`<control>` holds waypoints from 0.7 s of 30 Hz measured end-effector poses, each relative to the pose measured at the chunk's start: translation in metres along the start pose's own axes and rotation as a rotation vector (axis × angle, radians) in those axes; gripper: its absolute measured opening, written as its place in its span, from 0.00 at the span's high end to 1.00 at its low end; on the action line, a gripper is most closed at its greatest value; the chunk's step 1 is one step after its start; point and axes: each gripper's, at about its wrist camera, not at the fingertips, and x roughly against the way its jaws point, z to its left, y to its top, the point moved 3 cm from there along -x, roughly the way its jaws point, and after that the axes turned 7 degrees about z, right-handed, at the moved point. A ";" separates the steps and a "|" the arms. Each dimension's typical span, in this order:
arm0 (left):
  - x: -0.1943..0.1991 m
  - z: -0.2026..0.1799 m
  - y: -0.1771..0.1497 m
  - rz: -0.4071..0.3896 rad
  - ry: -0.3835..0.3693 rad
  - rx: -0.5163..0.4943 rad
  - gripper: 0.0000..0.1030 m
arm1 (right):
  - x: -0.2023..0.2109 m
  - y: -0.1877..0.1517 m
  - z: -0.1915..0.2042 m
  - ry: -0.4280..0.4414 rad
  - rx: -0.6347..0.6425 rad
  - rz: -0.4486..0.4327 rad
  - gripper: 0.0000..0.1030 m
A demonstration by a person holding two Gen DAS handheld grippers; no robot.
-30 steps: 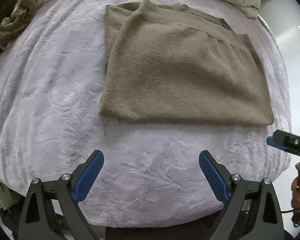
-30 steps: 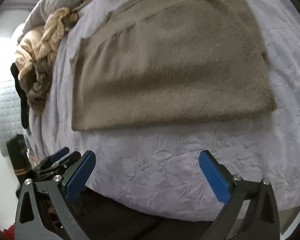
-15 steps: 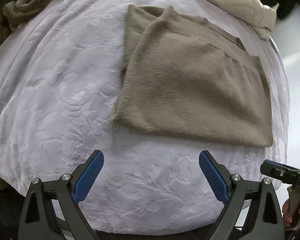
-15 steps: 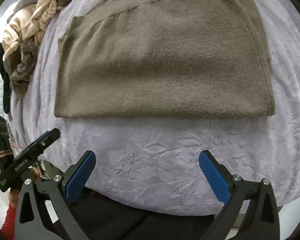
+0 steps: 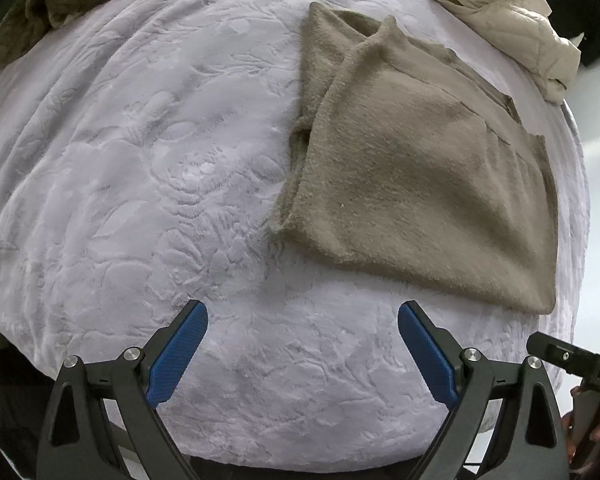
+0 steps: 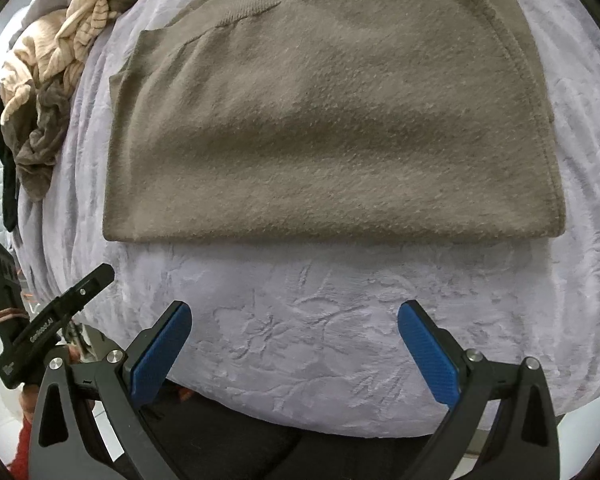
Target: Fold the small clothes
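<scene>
Both released, the left claw (image 5: 302, 354) and right claw (image 6: 294, 354) hover short of the folded taupe garment (image 6: 324, 120), which lies crosswise ahead on the bed (image 6: 340, 320), squarest before the right.

It was a home bedroom — a plush embossed lilac bedspread (image 5: 148, 168) covered the bed, with crumpled clothes (image 6: 48, 80) heaped along its edge.
</scene>
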 end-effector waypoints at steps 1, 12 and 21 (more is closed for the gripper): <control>0.000 0.000 0.001 0.000 -0.001 0.000 0.06 | -0.001 -0.001 0.000 0.009 -0.003 0.002 0.00; -0.005 -0.008 0.006 -0.001 -0.020 0.005 0.07 | -0.019 -0.010 -0.001 0.105 -0.030 0.059 0.00; -0.004 -0.002 0.012 -0.028 -0.086 0.056 0.07 | -0.027 -0.002 0.011 0.177 -0.026 0.068 0.00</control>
